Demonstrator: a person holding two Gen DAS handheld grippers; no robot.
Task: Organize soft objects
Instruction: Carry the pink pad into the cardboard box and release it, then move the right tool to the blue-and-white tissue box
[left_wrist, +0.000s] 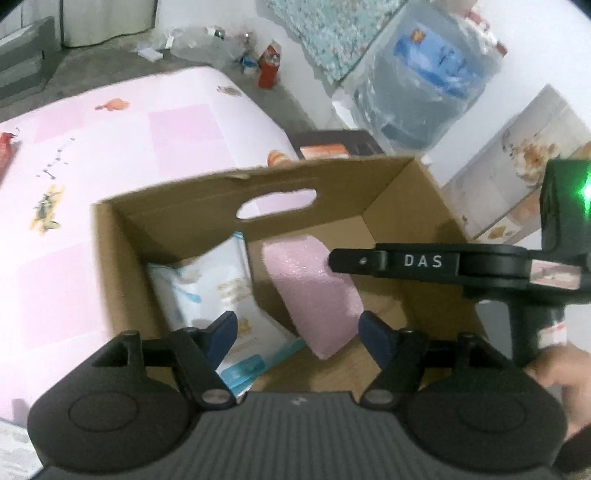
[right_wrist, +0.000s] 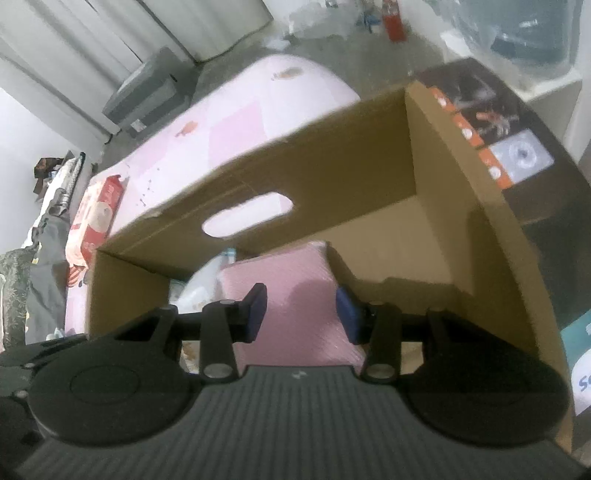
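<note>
A white pack (left_wrist: 207, 291) and a pink foam (left_wrist: 314, 295) already lay inside the box (left_wrist: 177, 206), at lower centre. The left gripper (left_wrist: 297, 332) stood apart and empty above them. The right gripper (right_wrist: 301, 314) straddled the foam; grip unclear. A red pack (right_wrist: 98, 218) remained outside, at left.

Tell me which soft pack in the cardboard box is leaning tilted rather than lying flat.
The pink pack. It leans tilted near the middle of the cardboard box, while the white-and-blue pack lies flatter at the box's left side.
</note>
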